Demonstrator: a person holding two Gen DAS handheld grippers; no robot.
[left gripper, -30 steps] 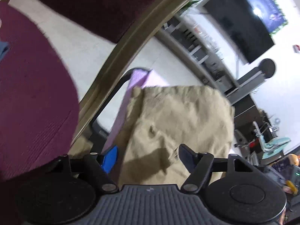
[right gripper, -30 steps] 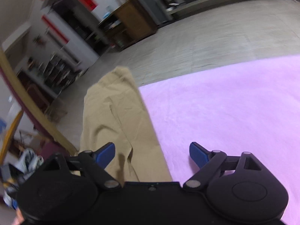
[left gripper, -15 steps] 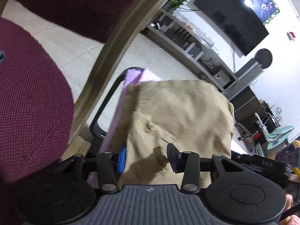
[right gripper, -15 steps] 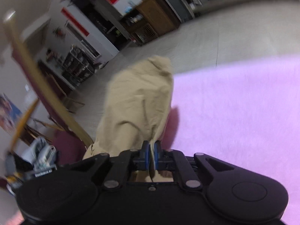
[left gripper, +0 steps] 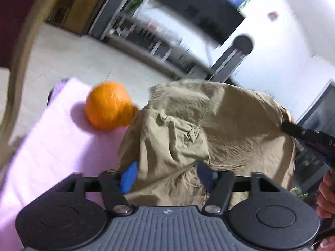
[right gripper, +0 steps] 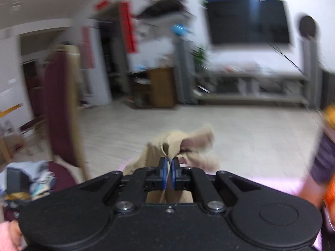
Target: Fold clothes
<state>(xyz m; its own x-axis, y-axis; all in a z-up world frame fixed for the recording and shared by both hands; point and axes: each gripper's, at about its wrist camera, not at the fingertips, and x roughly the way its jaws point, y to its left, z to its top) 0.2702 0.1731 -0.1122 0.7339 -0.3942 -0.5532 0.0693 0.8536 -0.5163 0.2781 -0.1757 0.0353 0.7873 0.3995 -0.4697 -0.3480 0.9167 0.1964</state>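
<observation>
Lifting khaki garment [left gripper: 219, 129] above pink worktop [left gripper: 52, 146]: right tool [right gripper: 168, 172] clamps it, left tool [left gripper: 165, 174] half-open around cloth; folding unfinished.

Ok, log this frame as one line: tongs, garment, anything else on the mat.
left tongs: partly open around khaki garment | right tongs: shut on garment | orange object on pink mat

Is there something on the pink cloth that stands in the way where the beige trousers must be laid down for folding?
Yes. An orange ball lies on the pink cloth, just left of the lifted beige trousers and touching their edge. The rest of the cloth in view looks bare.
</observation>
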